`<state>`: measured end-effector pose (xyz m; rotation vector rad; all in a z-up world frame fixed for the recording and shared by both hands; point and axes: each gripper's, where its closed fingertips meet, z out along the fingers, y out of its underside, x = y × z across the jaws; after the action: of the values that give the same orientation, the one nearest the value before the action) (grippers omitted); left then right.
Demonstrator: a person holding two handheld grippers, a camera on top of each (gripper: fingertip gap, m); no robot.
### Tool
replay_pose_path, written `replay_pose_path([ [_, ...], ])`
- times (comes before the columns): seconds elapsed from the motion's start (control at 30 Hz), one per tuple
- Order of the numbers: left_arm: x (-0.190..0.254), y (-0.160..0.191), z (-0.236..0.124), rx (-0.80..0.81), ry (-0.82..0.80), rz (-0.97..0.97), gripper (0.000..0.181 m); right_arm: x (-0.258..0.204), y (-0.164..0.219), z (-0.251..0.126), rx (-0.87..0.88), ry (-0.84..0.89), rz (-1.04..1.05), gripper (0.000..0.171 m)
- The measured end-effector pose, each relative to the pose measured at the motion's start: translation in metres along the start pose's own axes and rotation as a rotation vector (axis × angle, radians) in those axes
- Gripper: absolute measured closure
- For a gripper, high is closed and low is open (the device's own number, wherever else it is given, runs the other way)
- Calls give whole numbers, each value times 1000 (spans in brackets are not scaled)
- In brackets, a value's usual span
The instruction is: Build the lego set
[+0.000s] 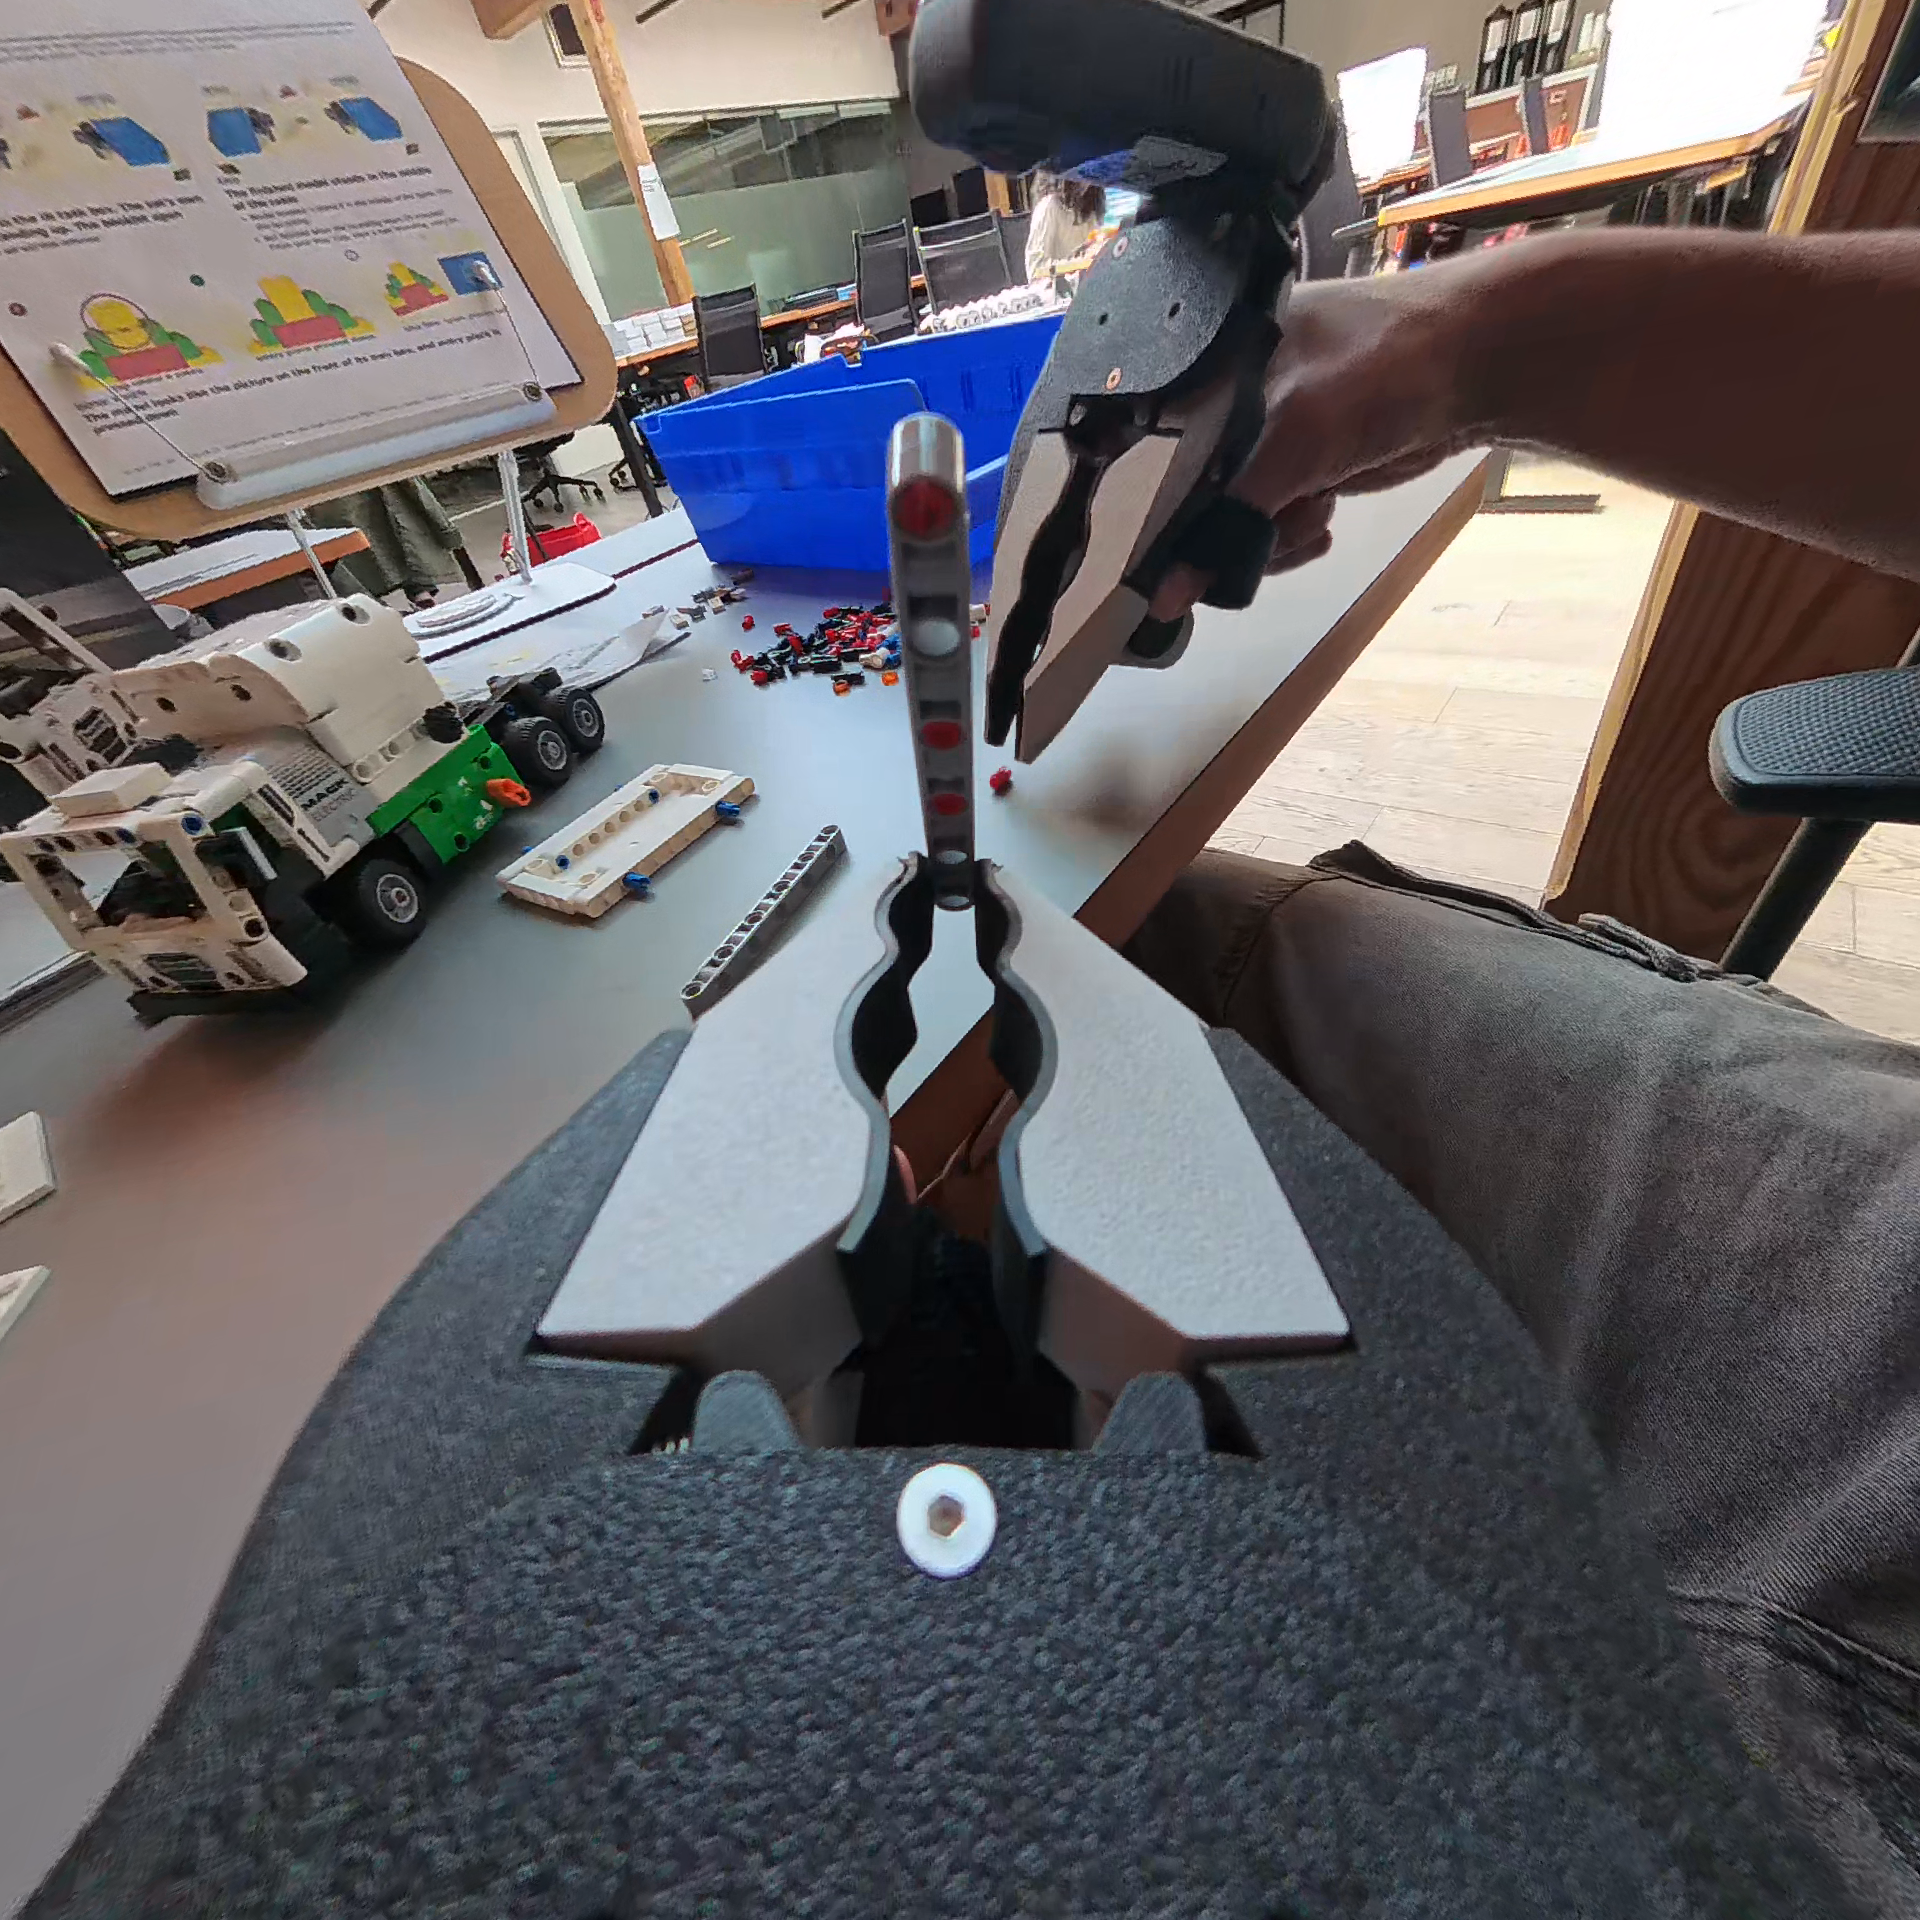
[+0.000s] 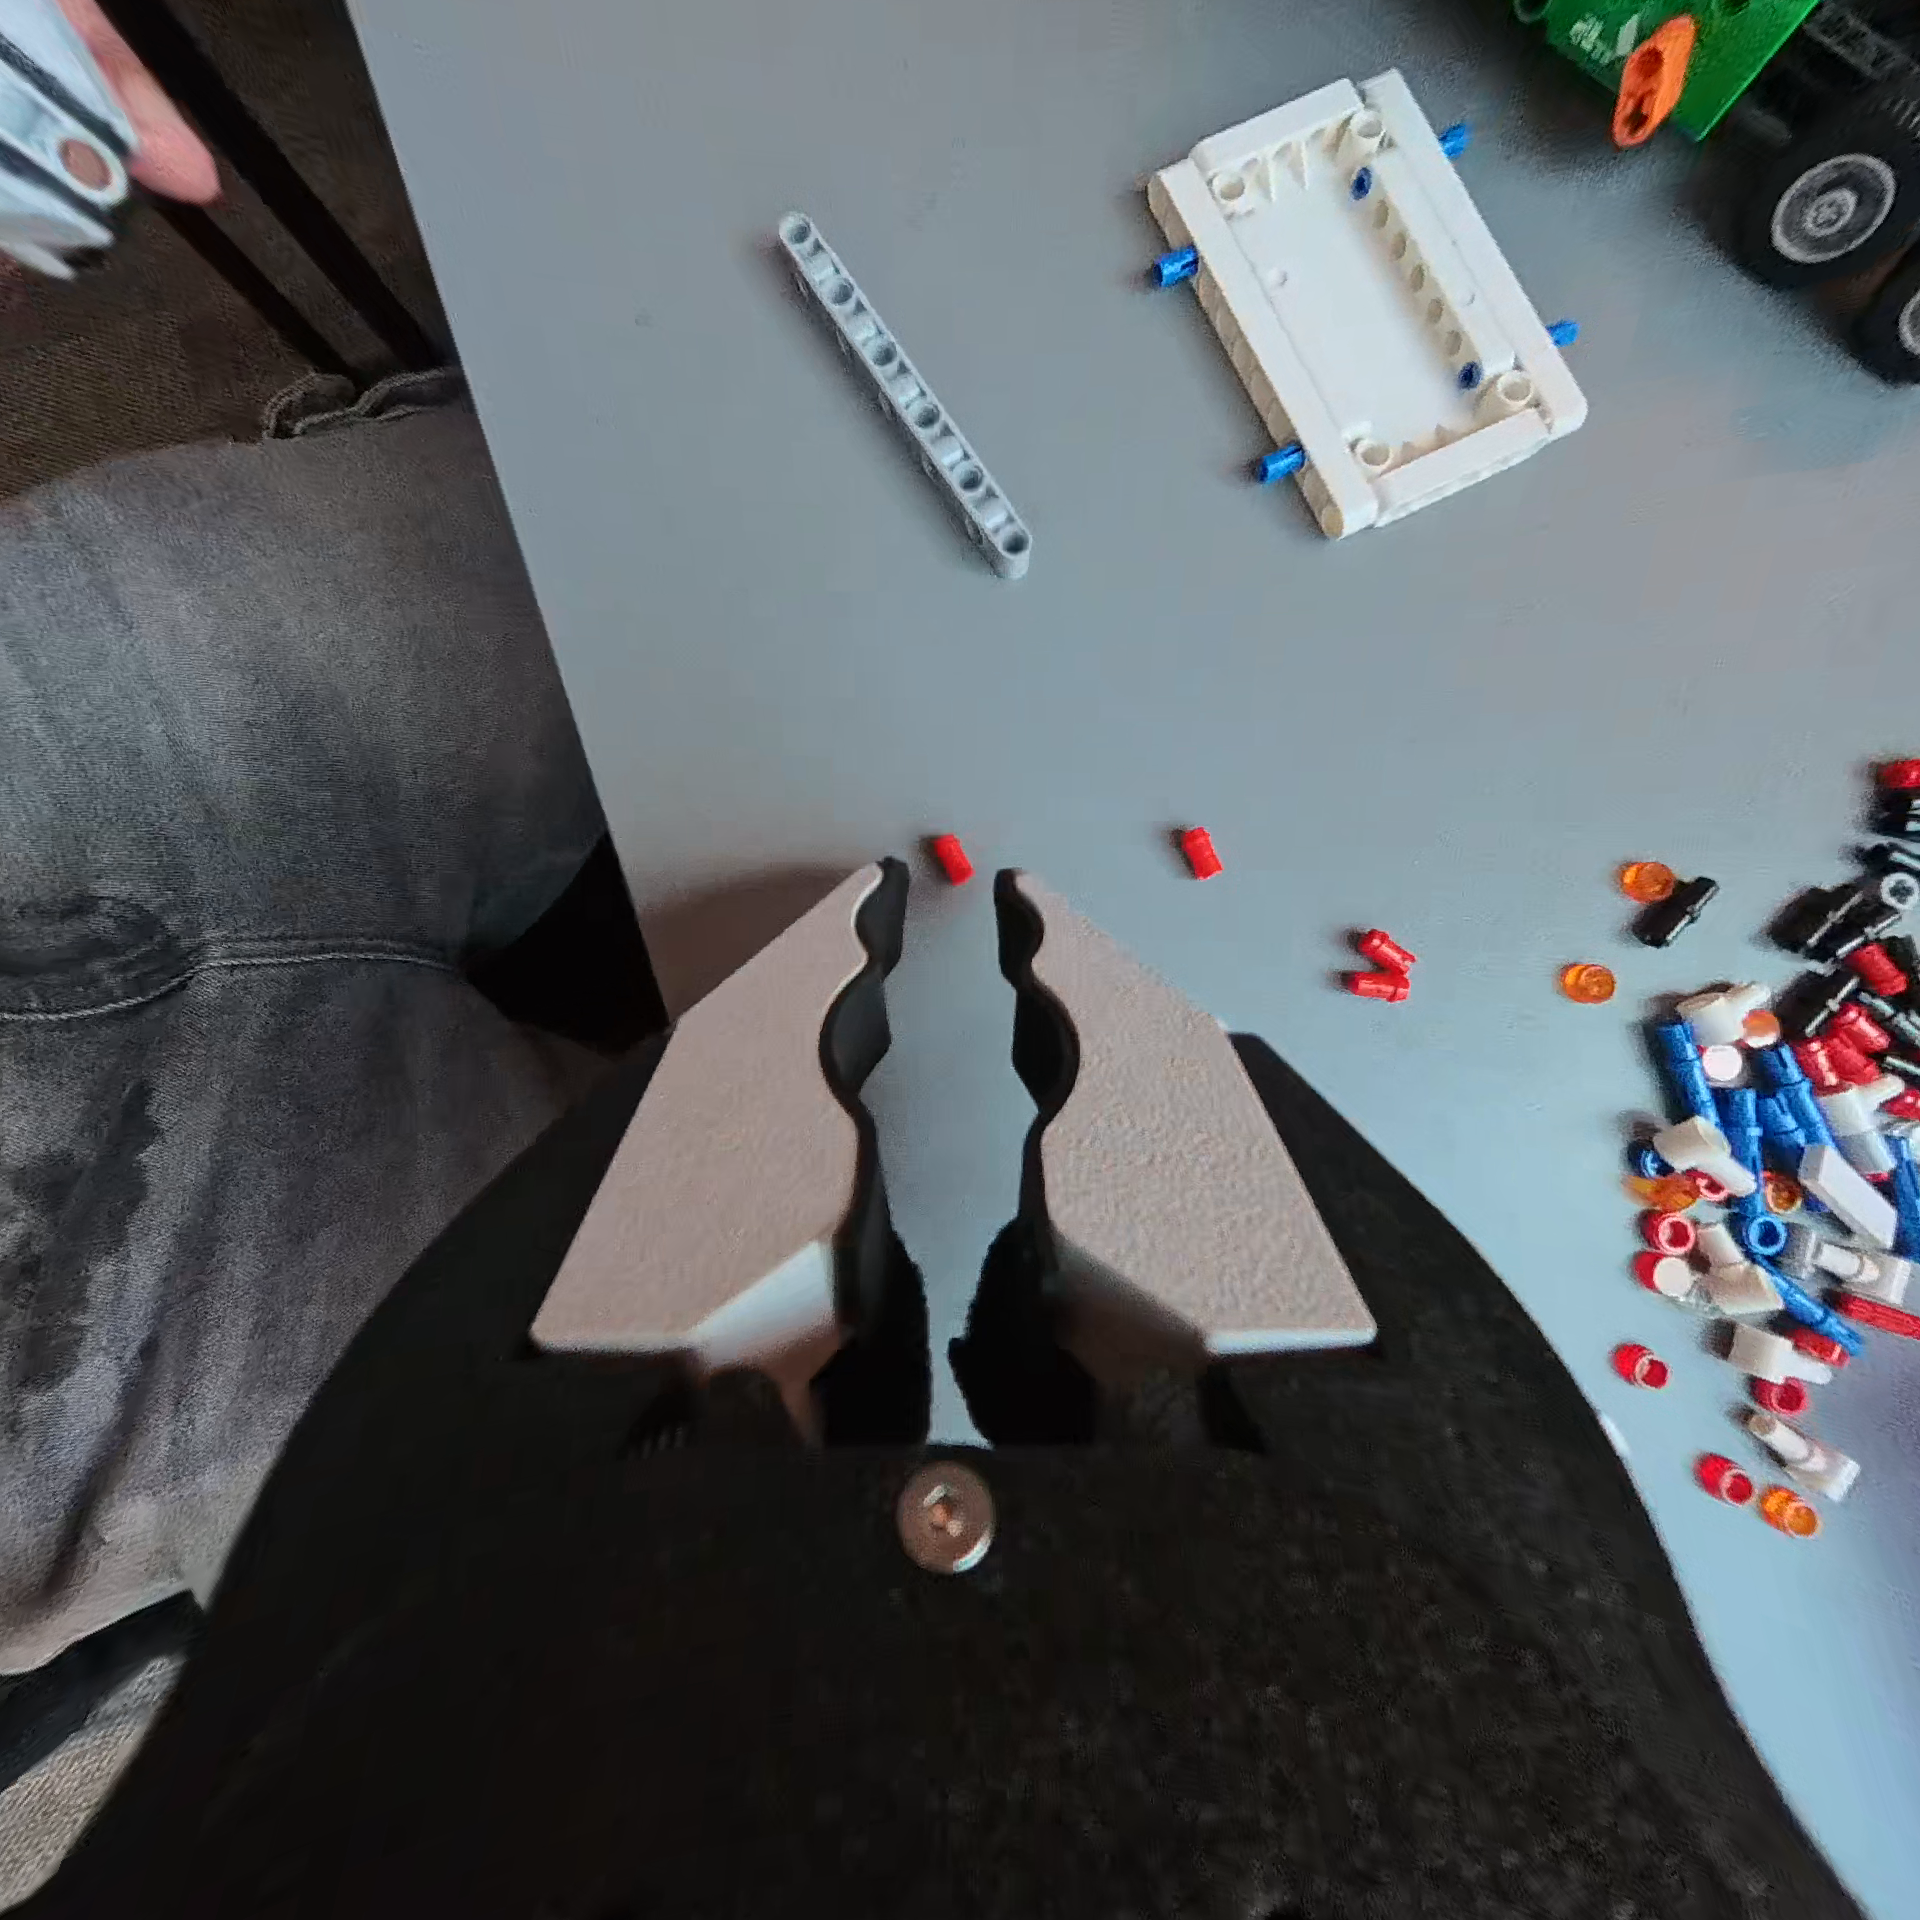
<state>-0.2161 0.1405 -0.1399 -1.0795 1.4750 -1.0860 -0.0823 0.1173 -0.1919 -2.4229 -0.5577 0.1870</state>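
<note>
Left wrist view: a long grey perforated beam [image 1: 932, 665], studded with red pins, is pinched upright at its lower end by the left gripper [image 1: 951, 868], its wavy black pads closed on it.

Right wrist view: the right gripper [image 2: 951, 878] is held narrowly parted, empty, over the smooth grey table [image 2: 727, 675], a small red pin [image 2: 950, 858] lying just beyond its tips.

Left wrist cam sits low at the counter [image 1: 260, 1143] edge, facing across it. Right wrist cam looks steeply down, close. Both share the grey beam [image 1: 764, 920] [image 2: 902, 393] & white panel [image 1: 623, 840] [image 2: 1366, 301].
</note>
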Motion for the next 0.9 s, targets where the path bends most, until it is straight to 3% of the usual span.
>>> replay_pose_path([
  [0.03,0,0,0,0,1,-5,176,-2,-3,-1,24,-5,-4,156],
  [0.3,3,9,6,-33,17,17,176,-5,0,10,-34,-9,-110,160],
  [0.9,3,7,2,-33,21,36,176,1,-5,12,-62,-65,-47,166],
])
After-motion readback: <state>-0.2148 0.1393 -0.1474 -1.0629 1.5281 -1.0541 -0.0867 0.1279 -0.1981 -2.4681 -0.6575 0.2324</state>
